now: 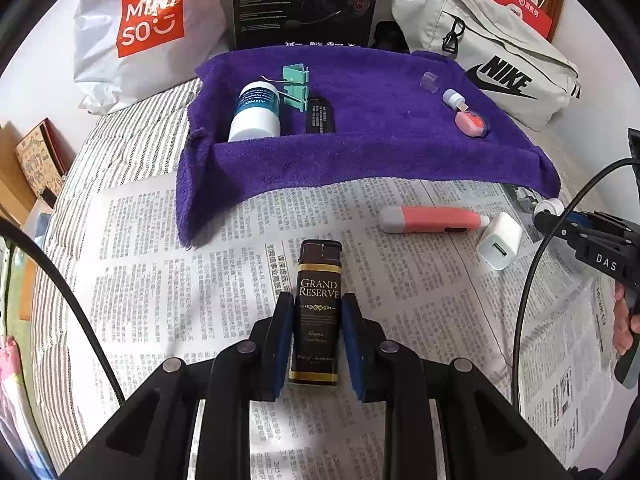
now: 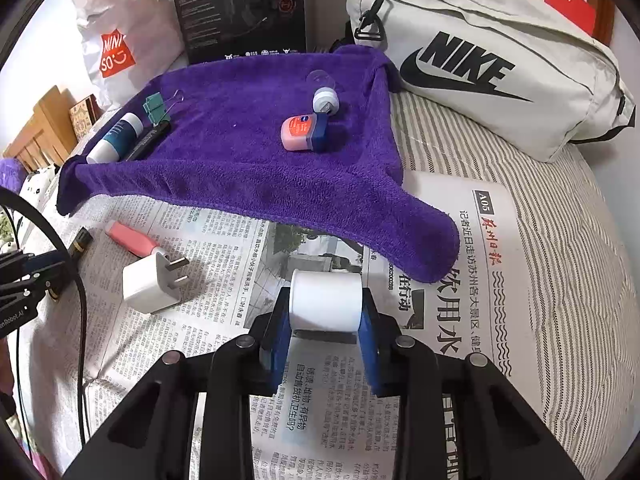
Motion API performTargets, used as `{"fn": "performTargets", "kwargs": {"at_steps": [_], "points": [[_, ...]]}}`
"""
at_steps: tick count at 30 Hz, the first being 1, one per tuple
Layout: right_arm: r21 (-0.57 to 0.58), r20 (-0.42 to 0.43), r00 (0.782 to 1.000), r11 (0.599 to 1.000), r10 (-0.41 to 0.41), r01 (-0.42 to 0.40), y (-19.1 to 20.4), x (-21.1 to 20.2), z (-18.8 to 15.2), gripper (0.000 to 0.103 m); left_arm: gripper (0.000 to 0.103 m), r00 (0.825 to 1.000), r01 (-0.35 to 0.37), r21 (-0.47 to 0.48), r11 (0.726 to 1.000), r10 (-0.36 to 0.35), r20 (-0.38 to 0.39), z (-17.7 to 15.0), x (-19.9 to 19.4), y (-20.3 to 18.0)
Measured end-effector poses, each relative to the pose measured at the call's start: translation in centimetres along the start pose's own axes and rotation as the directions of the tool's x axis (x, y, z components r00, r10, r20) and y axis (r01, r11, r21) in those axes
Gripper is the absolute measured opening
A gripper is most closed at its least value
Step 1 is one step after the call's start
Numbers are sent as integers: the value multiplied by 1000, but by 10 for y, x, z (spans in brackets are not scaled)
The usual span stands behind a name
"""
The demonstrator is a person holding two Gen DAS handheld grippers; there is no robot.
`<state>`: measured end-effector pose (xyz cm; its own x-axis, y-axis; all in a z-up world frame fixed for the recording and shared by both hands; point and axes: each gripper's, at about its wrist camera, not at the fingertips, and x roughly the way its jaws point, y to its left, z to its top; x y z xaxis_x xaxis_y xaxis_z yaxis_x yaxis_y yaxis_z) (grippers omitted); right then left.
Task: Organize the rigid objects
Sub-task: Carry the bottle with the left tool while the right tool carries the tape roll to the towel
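My left gripper [image 1: 318, 306] is shut on a dark "Grand Reserve" box [image 1: 319, 280], held lengthwise over the newspaper [image 1: 200, 280]. My right gripper [image 2: 325, 310] is shut on a white roll [image 2: 326, 294], its blue pads pressing both ends, just in front of the purple towel [image 2: 240, 168]. On the towel lie a white bottle with a teal label [image 1: 256, 112], a green binder clip [image 1: 296, 84], a black tag [image 1: 320, 114], a pink jar with a blue lid [image 2: 298, 134] and a small white cap piece [image 2: 325, 99]. A pink and grey tube [image 1: 432, 219] and a white charger plug [image 2: 150, 284] lie on the newspaper.
A grey Nike bag [image 2: 500, 64] lies at the back right, with a white Miniso bag [image 1: 140, 28] and a black carton [image 1: 304, 0] behind the towel. The striped bedding [image 2: 560, 260] borders the newspaper. A black cable [image 1: 532, 280] hangs at the right.
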<state>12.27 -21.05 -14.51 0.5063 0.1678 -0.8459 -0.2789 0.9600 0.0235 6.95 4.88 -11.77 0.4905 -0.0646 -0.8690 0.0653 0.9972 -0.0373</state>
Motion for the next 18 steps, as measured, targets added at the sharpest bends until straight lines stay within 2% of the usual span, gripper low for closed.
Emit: {"fn": "performTargets", "kwargs": {"at_steps": [6,13,18], "points": [[-20,6,1000,1000,-24,24,3,1,-2,31,24,1000,-18,24,1000,18,1,-1,-1,-4],[-17,52,998,1000,-18,19,1,1,-6,31,23,1000,-25,25,999,25,15,-3,-2,-6],[-11,14,1000,1000,-8,8,1,0,-4,31,23,1000,-23,26,999,23,9,-6,-3,-7]]}}
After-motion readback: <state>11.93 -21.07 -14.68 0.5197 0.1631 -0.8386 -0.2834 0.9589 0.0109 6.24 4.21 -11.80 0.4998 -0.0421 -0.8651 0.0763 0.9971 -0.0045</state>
